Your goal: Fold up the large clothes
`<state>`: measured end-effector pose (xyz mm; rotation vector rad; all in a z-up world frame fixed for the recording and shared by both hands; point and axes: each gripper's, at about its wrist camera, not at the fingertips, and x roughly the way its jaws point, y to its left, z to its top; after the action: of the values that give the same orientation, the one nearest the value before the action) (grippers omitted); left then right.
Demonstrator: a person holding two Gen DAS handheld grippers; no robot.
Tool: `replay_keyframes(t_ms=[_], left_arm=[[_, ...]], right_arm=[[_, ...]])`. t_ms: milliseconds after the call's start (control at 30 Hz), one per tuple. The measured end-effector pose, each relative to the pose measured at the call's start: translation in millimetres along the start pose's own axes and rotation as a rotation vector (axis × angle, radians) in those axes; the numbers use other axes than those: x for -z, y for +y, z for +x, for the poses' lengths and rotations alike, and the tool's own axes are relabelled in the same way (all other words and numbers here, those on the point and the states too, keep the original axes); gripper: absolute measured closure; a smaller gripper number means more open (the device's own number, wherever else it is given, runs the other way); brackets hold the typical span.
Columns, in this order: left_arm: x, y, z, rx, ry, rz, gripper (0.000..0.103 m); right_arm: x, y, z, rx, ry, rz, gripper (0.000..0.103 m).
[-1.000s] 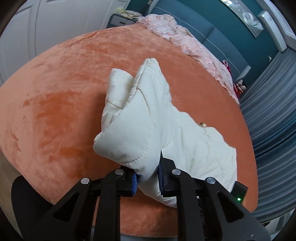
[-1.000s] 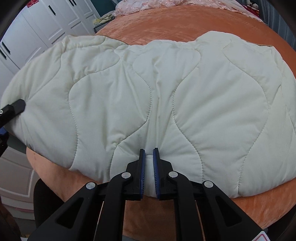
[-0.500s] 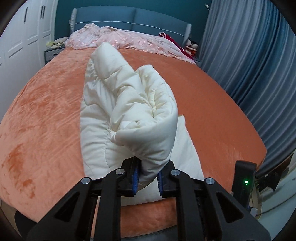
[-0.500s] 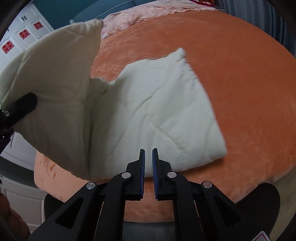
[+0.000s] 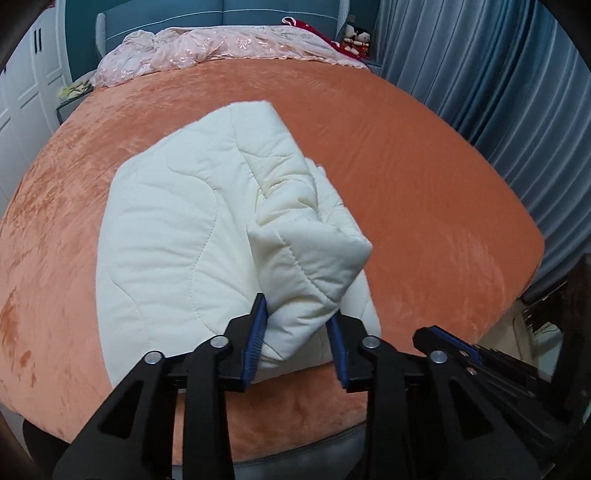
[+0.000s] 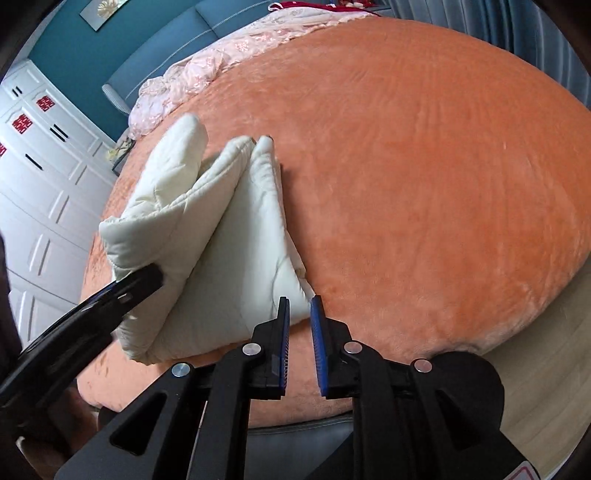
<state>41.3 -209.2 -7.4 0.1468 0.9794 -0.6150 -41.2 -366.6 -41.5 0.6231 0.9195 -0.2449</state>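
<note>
A cream quilted garment (image 5: 177,236) lies folded on the orange bed (image 5: 424,177), near its front edge. My left gripper (image 5: 297,314) is shut on a thick bunched fold of the garment and holds it lifted over the flat part. In the right wrist view the garment (image 6: 236,251) lies left of centre, its raised flap held by the left gripper (image 6: 140,284). My right gripper (image 6: 300,306) hovers at the garment's near right corner, jaws slightly apart with nothing between them.
A pink lace bedspread (image 5: 229,48) is bunched at the bed's head against a teal headboard (image 5: 280,11). White wardrobe doors (image 6: 40,177) stand on the left, grey-blue curtains (image 5: 491,70) on the right. Pale floor (image 6: 546,362) shows past the bed's front right edge.
The left gripper has carried the held flap rightward over the flat garment. The right gripper's jaws have parted slightly, now by the garment's near right corner.
</note>
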Motion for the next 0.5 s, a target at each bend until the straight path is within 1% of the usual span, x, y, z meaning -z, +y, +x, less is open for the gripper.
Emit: replay_keyframes(t_ms=[67, 133, 167, 200, 233, 267, 333, 400, 433, 500], left_arm=[[-3.7, 12.1, -30.0, 0.049, -0.046, -0.033, 0.050], [-11.1, 33.0, -62.3, 0.062, -0.115, -0.101, 0.042], [-14.8, 43.0, -72.2, 0.067, -0.142, -0.131, 0.041], [-20.3, 57.8, -79.9, 0.044, -0.160, -0.172, 0.041], [-25.3, 68.7, -82.5, 0.009, -0.165, -0.199, 0.041], [-30.5, 82.2, -82.2, -0.032, -0.171, -0.219, 0.041], [-38.5, 104.9, -77.7, -0.115, -0.159, -0.264, 0.041], [-43.0, 130.1, -73.5, -0.155, -0.151, -0.323, 0.041], [-45.1, 140.4, -71.4, -0.174, -0.142, -0.351, 0.041], [-47.6, 156.2, -68.3, -0.199, -0.134, -0.375, 0.041]], right_arm=[[-15.6, 11.9, -8.8, -0.028, -0.042, -0.028, 0.086], [-37.3, 29.3, -14.4, -0.090, -0.075, -0.039, 0.077], [-50.4, 37.8, -14.6, -0.123, -0.090, -0.040, 0.067], [-65.4, 48.7, -12.7, -0.151, -0.101, -0.036, 0.062], [-80.2, 56.9, -8.0, -0.175, -0.097, -0.030, 0.062], [-94.8, 66.2, -0.8, -0.198, -0.082, -0.020, 0.062], [-123.6, 82.7, 18.1, -0.226, -0.042, 0.012, 0.061], [-148.8, 96.8, 43.7, -0.219, 0.027, 0.043, 0.058], [-156.4, 104.2, 56.1, -0.211, 0.065, 0.056, 0.056], [-166.6, 113.5, 77.1, -0.178, 0.138, 0.076, 0.056]])
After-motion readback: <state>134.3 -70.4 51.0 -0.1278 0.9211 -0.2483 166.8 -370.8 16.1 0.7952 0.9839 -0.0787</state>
